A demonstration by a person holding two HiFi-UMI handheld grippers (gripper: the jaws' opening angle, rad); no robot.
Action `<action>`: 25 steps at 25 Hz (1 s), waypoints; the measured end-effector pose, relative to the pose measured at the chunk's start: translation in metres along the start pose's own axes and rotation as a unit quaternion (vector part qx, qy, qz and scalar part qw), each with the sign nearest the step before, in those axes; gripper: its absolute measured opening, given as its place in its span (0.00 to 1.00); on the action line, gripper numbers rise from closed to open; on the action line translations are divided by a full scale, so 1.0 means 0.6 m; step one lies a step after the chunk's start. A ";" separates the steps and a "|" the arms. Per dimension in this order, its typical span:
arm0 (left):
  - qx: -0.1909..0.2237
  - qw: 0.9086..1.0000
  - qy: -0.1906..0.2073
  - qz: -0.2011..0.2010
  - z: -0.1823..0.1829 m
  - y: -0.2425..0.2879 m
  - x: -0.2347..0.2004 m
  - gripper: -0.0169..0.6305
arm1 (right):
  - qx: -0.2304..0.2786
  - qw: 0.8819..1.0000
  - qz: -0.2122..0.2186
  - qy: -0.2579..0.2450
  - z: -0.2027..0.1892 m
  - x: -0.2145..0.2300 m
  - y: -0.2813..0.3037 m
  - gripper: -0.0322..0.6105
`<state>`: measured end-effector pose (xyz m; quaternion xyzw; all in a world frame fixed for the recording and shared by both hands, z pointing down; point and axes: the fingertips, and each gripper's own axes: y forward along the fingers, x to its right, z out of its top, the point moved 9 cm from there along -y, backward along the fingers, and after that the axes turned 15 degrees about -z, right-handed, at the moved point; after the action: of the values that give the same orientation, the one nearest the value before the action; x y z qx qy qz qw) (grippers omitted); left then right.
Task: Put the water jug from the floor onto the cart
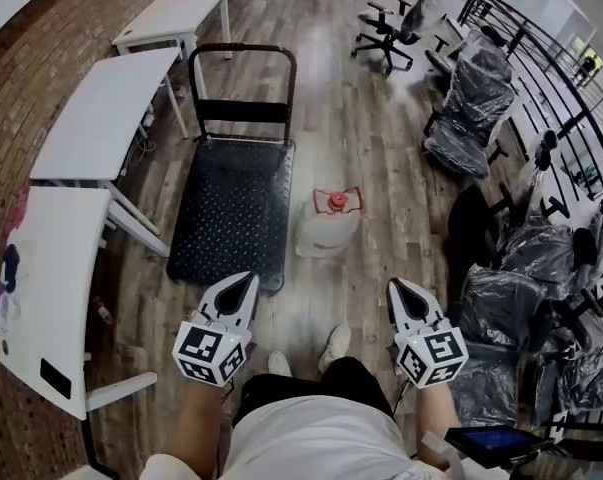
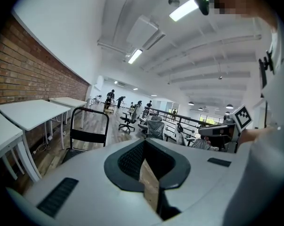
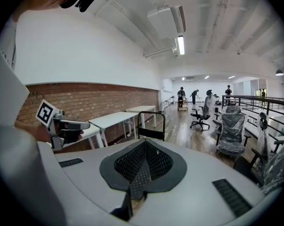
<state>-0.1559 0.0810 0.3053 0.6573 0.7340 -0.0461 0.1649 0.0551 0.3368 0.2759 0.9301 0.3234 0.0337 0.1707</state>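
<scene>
We're holding left gripper (image 1: 243, 286) and right gripper (image 1: 398, 290) pinched closed, empty, flanking water jug (image 1: 328, 226) sitting floor-level beside cart (image 1: 231, 198); likely lining up two-sided lift.

The person holds a gripper in each hand, low in front of the body, both pointing forward and slightly down. The left gripper (image 1: 243, 286) has its jaws pressed together with nothing between them. The right gripper (image 1: 398, 293) is likewise closed and empty. The left forearm (image 1: 196, 423) and right forearm (image 1: 433, 408) run roughly parallel.
</scene>
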 end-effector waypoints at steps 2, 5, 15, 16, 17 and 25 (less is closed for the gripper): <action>-0.002 1.000 0.001 0.005 0.005 0.012 -0.010 0.03 | 0.001 1.000 0.009 0.000 0.002 0.004 0.026 0.05; -0.005 1.000 0.006 0.021 0.017 0.035 -0.027 0.03 | 0.004 1.000 0.027 0.007 0.007 0.018 0.075 0.05; 0.013 0.996 0.015 0.084 0.087 0.198 -0.074 0.03 | 0.019 0.995 0.093 0.011 0.060 0.137 0.296 0.05; 0.015 0.996 0.018 0.087 0.096 0.219 -0.075 0.03 | 0.019 0.995 0.099 0.011 0.066 0.153 0.317 0.05; 0.014 0.996 0.021 0.091 0.104 0.237 -0.075 0.03 | 0.017 0.994 0.105 0.013 0.069 0.166 0.337 0.05; -0.004 0.989 0.017 0.148 0.110 0.312 -0.111 0.03 | -0.020 0.990 0.137 0.011 0.052 0.218 0.474 0.05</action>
<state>0.0450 0.0234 0.2910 0.7584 0.6318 -0.0070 0.1599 0.3315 0.1995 0.3365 0.9617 0.1939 0.0733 0.1793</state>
